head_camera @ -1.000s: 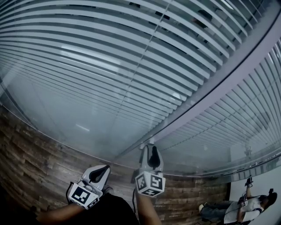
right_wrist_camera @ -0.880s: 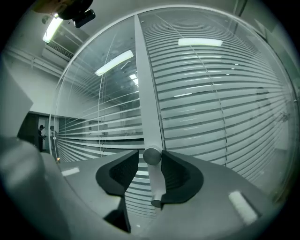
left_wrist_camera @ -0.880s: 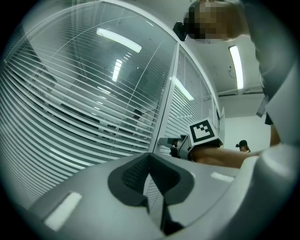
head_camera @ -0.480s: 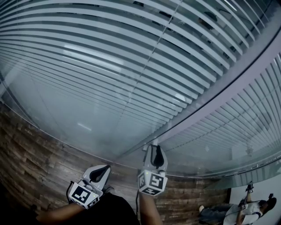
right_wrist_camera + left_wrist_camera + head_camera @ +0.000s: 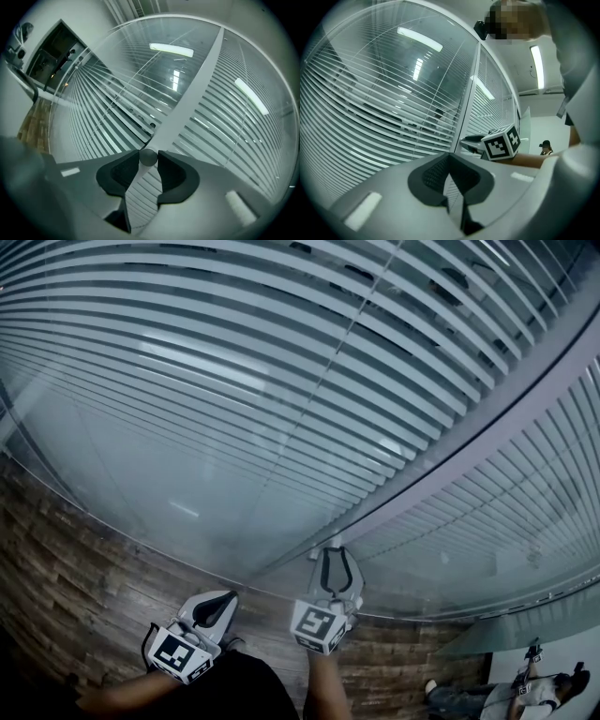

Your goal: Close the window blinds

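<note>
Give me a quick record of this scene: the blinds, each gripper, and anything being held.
blinds: slats tilted open, gaps showing, behind glass
left gripper: jaws together, empty
right gripper: shut on round knob, in front of the frame post
floor: wood planks

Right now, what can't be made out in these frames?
- Head view: the knob is hidden behind the right gripper that clamps it.
- Head view: the person at the lower right is too small for detail.
- All views: the room behind the blinds is veiled by slats and reflections in the glass.
</note>
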`<state>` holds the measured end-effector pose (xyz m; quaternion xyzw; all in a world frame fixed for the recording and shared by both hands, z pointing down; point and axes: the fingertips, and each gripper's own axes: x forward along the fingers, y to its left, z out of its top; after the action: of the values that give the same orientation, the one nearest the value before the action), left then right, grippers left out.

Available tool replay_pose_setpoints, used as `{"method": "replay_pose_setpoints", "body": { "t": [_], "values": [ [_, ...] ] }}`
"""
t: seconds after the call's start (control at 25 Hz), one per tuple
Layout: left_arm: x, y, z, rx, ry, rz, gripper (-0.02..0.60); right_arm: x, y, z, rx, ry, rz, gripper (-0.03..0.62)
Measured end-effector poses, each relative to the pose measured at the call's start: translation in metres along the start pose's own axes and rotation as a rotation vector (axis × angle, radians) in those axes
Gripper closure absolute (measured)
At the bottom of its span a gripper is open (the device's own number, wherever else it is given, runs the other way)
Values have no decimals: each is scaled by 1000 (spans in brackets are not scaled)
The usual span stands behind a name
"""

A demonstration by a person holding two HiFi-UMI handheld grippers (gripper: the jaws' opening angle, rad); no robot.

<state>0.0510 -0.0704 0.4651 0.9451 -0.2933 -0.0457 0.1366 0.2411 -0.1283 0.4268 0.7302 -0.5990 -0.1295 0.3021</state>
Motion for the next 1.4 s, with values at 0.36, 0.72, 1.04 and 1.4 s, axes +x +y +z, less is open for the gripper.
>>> {"method": "replay_pose_setpoints", "body": {
  "t": [0.36, 0.72, 1.04, 1.4],
  "values": [
    [-7, -2, -1, -11, 10, 9, 581, -1, -15, -14, 961, -86, 151, 431],
    [-12, -3, -2, -15, 19, 5, 581, -2, -12, -10, 1088, -123, 179, 470],
    [-21, -2, -6, -26, 12, 6, 581, -4, -8, -11, 1039, -95, 148, 468],
    [-19, -2, 1, -34, 2, -7, 581, 0, -8, -3, 443, 4, 76, 467]
  ]
}}
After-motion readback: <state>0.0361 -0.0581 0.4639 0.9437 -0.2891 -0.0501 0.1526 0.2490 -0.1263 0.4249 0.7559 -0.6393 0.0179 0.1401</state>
